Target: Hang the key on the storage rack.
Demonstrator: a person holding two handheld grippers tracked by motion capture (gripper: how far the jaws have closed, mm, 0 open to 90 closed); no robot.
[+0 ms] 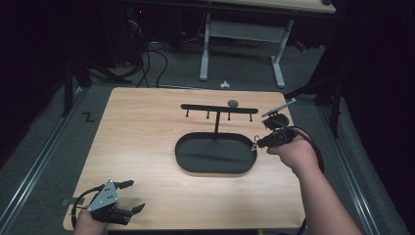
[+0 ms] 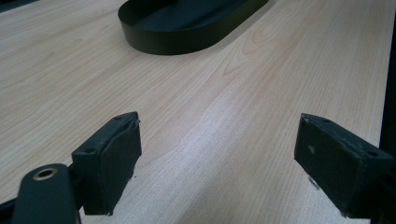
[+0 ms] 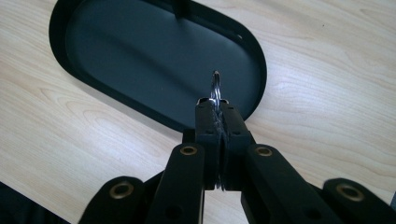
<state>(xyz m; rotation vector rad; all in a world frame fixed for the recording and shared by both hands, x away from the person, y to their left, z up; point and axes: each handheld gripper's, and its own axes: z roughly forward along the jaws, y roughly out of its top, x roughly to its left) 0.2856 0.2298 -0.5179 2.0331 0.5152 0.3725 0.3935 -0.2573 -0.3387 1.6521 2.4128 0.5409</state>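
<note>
Black jaws of the right gripper (image 3: 215, 116) pressed flat together on one thin silver metal ring (image 3: 215, 86), seen edge-on, its upper arc poking out past the tips and its lower arc showing beneath them. Hung above the right end of one black oval metal tray (image 3: 254, 51), clear of the surface. Counted one ring, shiny, narrow, wire-thin. Spread wide and holding nothing: two black pads of the left gripper (image 2: 217, 163), poised low over bare pale wooden tabletop (image 2: 224, 93) at the near left corner, well apart from the tray. Rising from the tray, one black T-shaped stand (image 1: 218, 108) with four short pegs hanging from its crossbar. Beyond it, one small grey round disc (image 1: 233, 103) lying on the wood.
</note>
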